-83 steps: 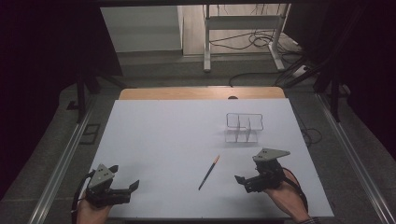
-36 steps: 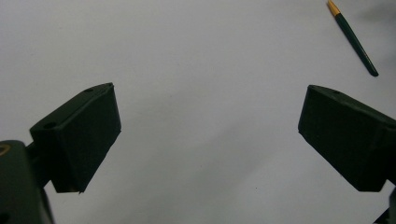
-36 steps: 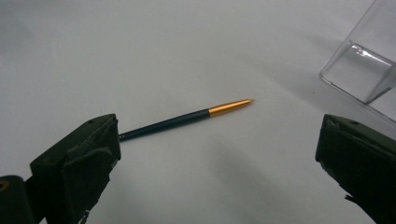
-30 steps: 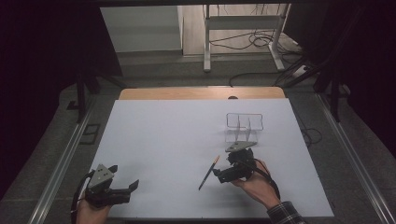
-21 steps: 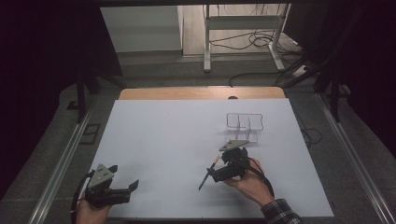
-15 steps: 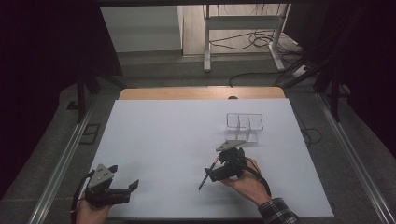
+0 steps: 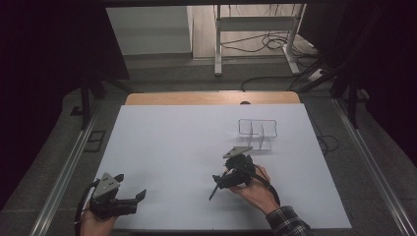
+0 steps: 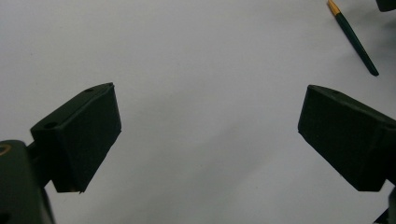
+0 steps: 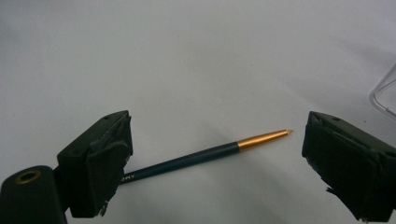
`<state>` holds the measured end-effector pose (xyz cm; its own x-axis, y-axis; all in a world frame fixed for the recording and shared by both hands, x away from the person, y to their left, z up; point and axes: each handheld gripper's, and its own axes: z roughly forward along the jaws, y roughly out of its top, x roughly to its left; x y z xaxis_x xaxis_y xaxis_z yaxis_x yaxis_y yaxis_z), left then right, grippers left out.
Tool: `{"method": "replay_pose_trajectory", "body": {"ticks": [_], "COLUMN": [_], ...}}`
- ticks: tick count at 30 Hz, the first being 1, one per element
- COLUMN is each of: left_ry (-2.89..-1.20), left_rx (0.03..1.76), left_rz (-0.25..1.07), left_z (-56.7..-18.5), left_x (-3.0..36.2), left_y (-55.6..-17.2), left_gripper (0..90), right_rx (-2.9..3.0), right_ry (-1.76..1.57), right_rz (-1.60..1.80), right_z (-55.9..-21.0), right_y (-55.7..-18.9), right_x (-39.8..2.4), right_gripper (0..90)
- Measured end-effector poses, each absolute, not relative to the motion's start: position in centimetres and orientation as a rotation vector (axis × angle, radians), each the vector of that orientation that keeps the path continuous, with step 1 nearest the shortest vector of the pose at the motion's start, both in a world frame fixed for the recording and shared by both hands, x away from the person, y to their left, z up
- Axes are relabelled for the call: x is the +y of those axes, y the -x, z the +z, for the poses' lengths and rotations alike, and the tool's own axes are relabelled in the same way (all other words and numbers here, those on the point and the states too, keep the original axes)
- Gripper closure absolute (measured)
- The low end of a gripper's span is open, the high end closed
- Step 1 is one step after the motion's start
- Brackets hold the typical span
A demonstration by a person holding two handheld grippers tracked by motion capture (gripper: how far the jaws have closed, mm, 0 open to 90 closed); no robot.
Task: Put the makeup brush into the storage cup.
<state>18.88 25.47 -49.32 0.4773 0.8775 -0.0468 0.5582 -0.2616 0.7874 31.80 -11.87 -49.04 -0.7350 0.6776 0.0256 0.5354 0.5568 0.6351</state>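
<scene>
Dark tools on a pale tabletop

The tabletop (image 7: 162, 147) is plain white with a tan wooden strip along its far edge. The brush (image 9: 205, 156) has a dark teal handle and a gold ferrule running to a pale tip. Both the left gripper (image 7: 140, 196) and the right gripper (image 7: 216, 179) are black, each topped by a grey plate; their fingers (image 9: 100, 163) are matt black too. The organiser (image 7: 258, 132) is clear and colourless. One sleeve (image 7: 287, 223) is plaid in dark and light checks. The floor around is grey.

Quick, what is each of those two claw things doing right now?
Left gripper: jaws open, holding nothing.
Right gripper: jaws open and just closing around the paintbrush, not gripping it yet.
</scene>
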Motion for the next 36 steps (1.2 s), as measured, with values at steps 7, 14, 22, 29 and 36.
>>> {"method": "replay_pose_trajectory", "body": {"ticks": [7,14,22,29,36], "left_ry": [-1.954,-1.957,-1.959,-1.961,-1.962], "left_rx": [1.189,1.189,1.188,1.186,1.185], "left_rz": [0.523,0.522,0.520,0.519,0.517], "left_z": [-49.3,-49.3,-49.4,-49.4,-49.4], "left_x": [25.4,25.4,25.4,25.4,25.3], "left_y": [-18.9,-18.9,-18.9,-18.9,-18.9], "left_gripper": [6.7,6.7,6.7,6.7,6.8], "right_rx": [2.573,2.573,2.555,2.552,2.564], "right_ry": [-1.031,-1.041,-1.045,-1.042,-1.038], "right_rz": [0.911,0.870,0.851,0.838,0.807], "right_z": [-49.8,-50.8,-51.4,-52.0,-52.5], "right_y": [-32.1,-32.1,-32.1,-32.2,-32.2], "right_x": [-11.8,-11.6,-11.3,-11.1,-10.9], "right_gripper": [9.6,11.2,11.4,11.3,11.9]}}
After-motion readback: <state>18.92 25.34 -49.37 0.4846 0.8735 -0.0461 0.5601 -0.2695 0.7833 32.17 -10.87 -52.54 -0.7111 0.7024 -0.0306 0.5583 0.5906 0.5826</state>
